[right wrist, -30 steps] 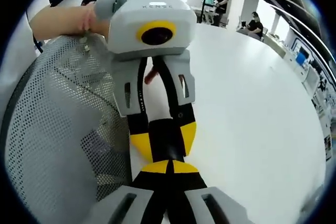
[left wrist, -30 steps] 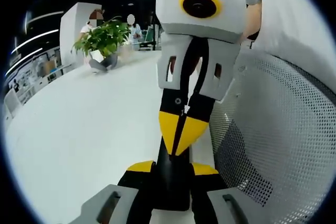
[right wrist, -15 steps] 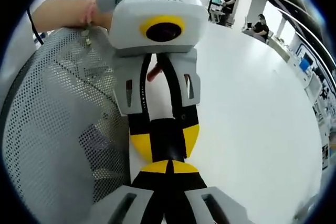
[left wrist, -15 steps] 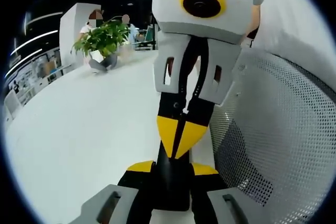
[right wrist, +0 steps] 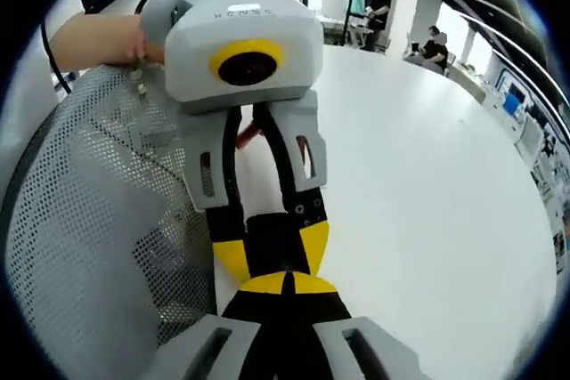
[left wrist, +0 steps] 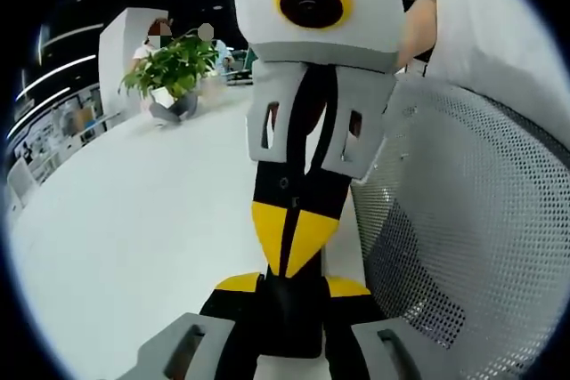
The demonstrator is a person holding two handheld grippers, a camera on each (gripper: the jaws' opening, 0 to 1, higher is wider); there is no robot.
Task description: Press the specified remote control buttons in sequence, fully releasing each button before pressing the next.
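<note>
White table (left wrist: 134,220) with plant (left wrist: 174,64) behind, mesh chair (left wrist: 481,220) beside, left gripper (left wrist: 292,289) clamped on black remote (left wrist: 289,331) (lengthwise between its jaws), right gripper (right wrist: 285,284) closed tight on nothing, tip at remote's far end

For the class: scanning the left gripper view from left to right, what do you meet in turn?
Potted plant → white table → right gripper facing the camera → mesh chair back.
</note>
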